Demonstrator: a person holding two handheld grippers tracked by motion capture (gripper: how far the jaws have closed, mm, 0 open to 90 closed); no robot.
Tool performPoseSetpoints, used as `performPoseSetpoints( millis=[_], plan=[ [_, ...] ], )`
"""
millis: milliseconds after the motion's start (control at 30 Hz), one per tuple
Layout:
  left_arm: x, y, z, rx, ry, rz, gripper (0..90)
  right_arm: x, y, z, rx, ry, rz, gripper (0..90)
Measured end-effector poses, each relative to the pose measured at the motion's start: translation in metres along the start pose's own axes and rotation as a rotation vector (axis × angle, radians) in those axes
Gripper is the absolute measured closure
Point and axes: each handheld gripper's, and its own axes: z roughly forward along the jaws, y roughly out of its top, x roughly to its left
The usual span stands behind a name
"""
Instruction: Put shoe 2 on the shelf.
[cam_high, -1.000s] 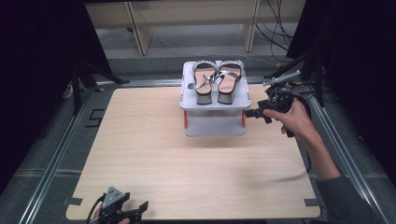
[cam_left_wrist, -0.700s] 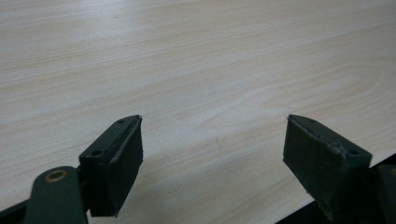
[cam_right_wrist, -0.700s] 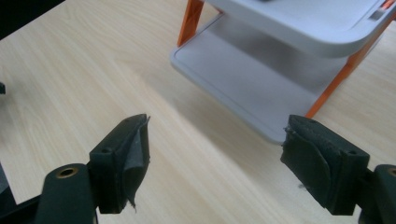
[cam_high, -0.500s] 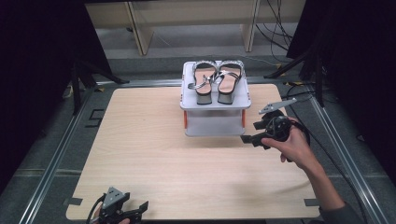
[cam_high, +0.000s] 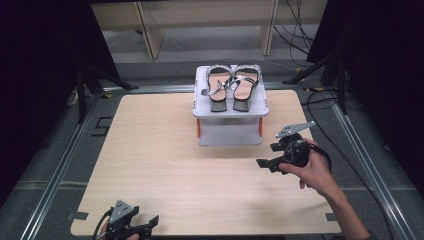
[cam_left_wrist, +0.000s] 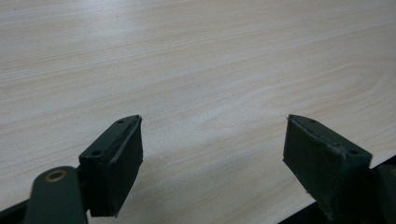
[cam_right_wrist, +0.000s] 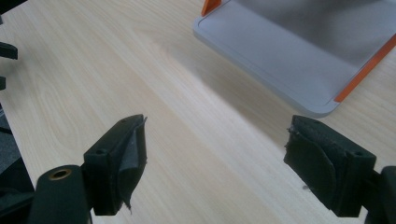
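- Nearest, we find the left gripper (cam_high: 131, 227) at the table's (cam_high: 150, 150) front edge, its jaws spread and holding nothing; in the left gripper view there is bare wood between them. We judge it parked out of the way
- Further in, the right gripper (cam_high: 265, 164) hangs over the table's right half, held in the person's right hand (cam_high: 312, 170). Its jaws are spread wide and empty, pointing left across the wood, just short of the rack's front
- The right gripper view shows the lower shelf (cam_right_wrist: 289, 65) of the grey rack (cam_high: 230, 125) ahead, with nothing on it
- Farthest, the pair of sandals (cam_high: 230, 87) sits side by side on the rack's top shelf, heels toward the person; we judge that placement as finished storage, clear of both grippers
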Motion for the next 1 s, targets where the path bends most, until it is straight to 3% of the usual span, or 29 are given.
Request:
performPoseSetpoints(
  millis=[100,133,267,433,500,700,1000],
  plan=[
    [-0.002,0.0,0.001,-0.006,-0.006,-0.018,19.5,0.002,-0.003,0.0,0.002,-0.006,-0.016,20.3],
    [-0.002,0.0,0.001,-0.006,-0.007,-0.018,19.5,0.003,-0.004,0.001,-0.024,-0.014,-0.015,20.2],
    [-0.001,0.0,0.001,-0.004,-0.005,-0.016,19.5,0.008,-0.007,-0.001,-0.003,0.002,0.005,19.9],
    [-0.002,0.0,0.0,0.006,-0.002,-0.015,19.5,0.011,-0.015,0.001,-0.01,0.01,-0.037,19.0],
    [-0.002,0.0,0.001,-0.009,-0.006,-0.016,19.4,0.014,-0.019,0.001,-0.001,0.006,-0.015,18.8],
    [-0.002,0.0,0.0,-0.003,0.0,-0.015,19.0,0.016,-0.035,0.004,-0.001,0.002,-0.032,18.6],
    [-0.001,-0.001,0.001,-0.004,-0.001,-0.014,17.5,0.017,-0.059,0.004,0.02,0.001,0.006,18.6]
  ],
)
